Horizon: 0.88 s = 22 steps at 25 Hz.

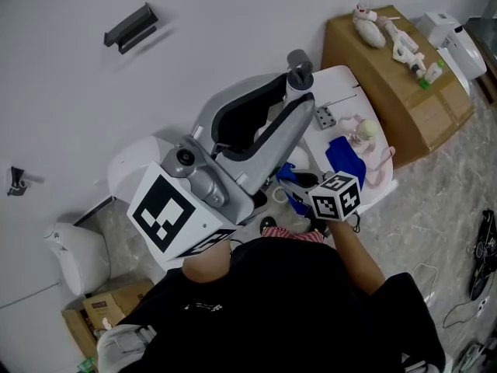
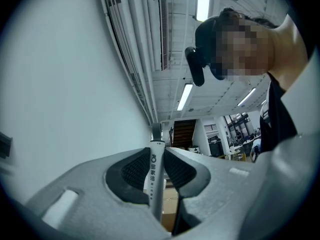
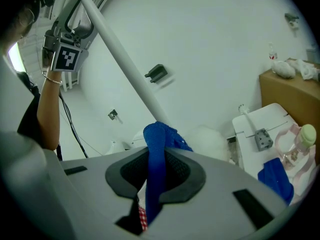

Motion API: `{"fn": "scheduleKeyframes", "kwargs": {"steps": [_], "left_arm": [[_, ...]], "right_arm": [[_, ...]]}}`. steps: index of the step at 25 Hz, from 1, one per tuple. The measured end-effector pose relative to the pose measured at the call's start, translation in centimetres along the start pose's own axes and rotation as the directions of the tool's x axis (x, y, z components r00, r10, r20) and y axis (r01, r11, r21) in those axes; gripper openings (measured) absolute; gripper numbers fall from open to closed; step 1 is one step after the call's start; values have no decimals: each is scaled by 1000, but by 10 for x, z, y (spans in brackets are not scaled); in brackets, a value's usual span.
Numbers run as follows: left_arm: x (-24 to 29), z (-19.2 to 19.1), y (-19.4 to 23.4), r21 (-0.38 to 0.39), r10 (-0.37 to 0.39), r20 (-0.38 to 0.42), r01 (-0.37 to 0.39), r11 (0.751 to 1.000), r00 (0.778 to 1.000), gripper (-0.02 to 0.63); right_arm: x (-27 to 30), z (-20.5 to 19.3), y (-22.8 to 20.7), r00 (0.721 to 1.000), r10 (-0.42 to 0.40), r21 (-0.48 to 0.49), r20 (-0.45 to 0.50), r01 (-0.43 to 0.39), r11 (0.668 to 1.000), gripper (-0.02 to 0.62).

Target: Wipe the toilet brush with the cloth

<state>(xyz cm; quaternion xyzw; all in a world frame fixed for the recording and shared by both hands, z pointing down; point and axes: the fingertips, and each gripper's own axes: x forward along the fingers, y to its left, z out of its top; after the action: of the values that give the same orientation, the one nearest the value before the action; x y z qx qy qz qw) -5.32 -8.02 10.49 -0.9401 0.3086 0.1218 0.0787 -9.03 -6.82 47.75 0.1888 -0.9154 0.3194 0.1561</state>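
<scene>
Brush in one gripper, cloth in the other, both just left of the white table [image 3: 260, 120].

The left gripper [image 2: 157, 156] has its jaws pressed onto the white handle of the toilet brush [image 3: 125, 64], which stands upright between the dark pads (its printed side faces the camera). In the right gripper view the handle slants from the left gripper down toward the table, and the fluffy white brush head shows just left of the table's edge. The right gripper [image 3: 159, 156] is clamped on a fold of blue cloth [image 3: 156, 134], whose bunched top covers the lower end of the handle beside the head. On the table lie a second blue rag [image 3: 275, 178], a grey block [image 3: 262, 139] and a small bottle [image 3: 306, 134].
</scene>
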Motion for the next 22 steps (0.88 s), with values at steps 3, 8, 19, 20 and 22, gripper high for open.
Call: {"fn": "scheduleKeyframes", "kwargs": {"steps": [3,8,19,20,22], "left_arm": [[-1,-5,6,5,27,-12,-27,1000,1000,89],[-1,-14,11,16,50,-33,-49,999,998,89],[-1,-25,19,-3,79,-41,-79,997,996,89],[-1,-25,19,-3,81,-41,-81,997,996,89],[-1,-25,19,-3,84,-43,-84,996,996,89]], "right_arm": [[2,-3,6,1000,13,-3,-6,-13,1000,61],[1,-4,22,999,52,-14,-12,-52,999,61],[-21,58,100,961,248,-133,124,-231,964,61],[-26,68,106,955,256,-153,148,-234,960,61],[-37,89,118,939,272,-193,209,-233,953,61]]}}
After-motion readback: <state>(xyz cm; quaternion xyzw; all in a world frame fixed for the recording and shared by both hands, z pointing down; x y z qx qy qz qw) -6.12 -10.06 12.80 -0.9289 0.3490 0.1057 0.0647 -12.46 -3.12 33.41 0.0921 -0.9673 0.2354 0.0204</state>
